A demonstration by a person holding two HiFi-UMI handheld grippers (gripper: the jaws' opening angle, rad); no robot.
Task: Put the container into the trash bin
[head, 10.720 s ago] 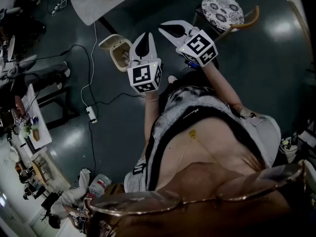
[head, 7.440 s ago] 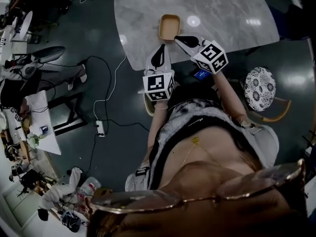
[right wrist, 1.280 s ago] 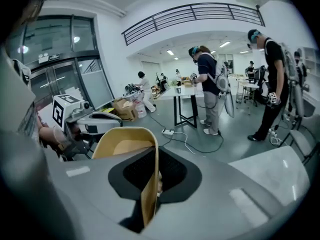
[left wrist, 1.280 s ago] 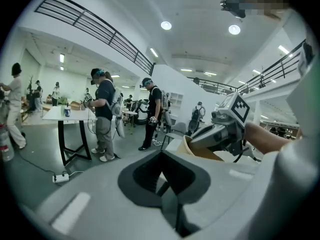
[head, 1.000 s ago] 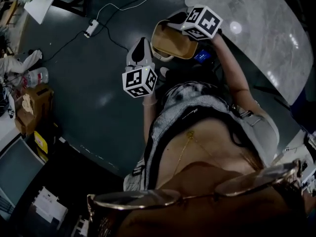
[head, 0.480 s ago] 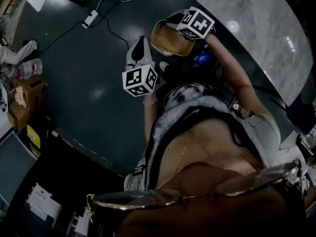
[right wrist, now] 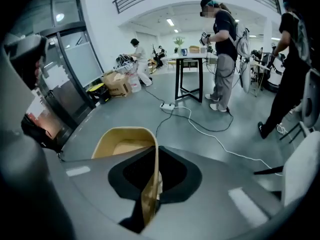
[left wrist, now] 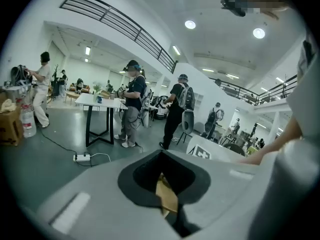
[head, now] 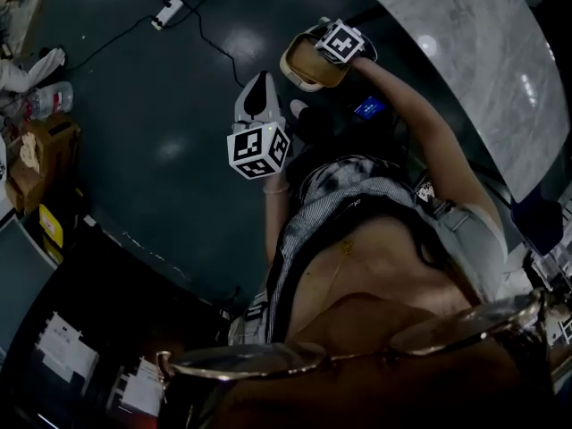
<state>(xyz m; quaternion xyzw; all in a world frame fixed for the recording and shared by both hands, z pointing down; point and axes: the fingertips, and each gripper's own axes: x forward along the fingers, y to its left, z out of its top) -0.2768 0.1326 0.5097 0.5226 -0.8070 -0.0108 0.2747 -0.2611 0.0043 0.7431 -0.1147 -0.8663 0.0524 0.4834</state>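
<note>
The tan, shallow container (head: 304, 63) hangs low over the dark floor, seen from above in the head view. My right gripper (head: 318, 48) is shut on it, and in the right gripper view its jaws (right wrist: 150, 184) pinch the thin wall of the container (right wrist: 122, 144). My left gripper (head: 259, 86) is held a little nearer to the body, apart from the container, with its jaws together and nothing in them. In the left gripper view (left wrist: 167, 194) a tan sliver shows in the slit between the jaws. I cannot make out the trash bin in any view.
A marble table (head: 474, 52) fills the upper right. A power strip with cables (head: 170, 12) lies on the floor at the top left, and cardboard boxes (head: 36, 150) stand at the left edge. Several people (right wrist: 225, 49) stand by a tall table (right wrist: 190, 64).
My right gripper has sunk towards the floor with the container, which now looks smaller. The left gripper has dropped slightly. The head view has shifted, so the table sits further right.
</note>
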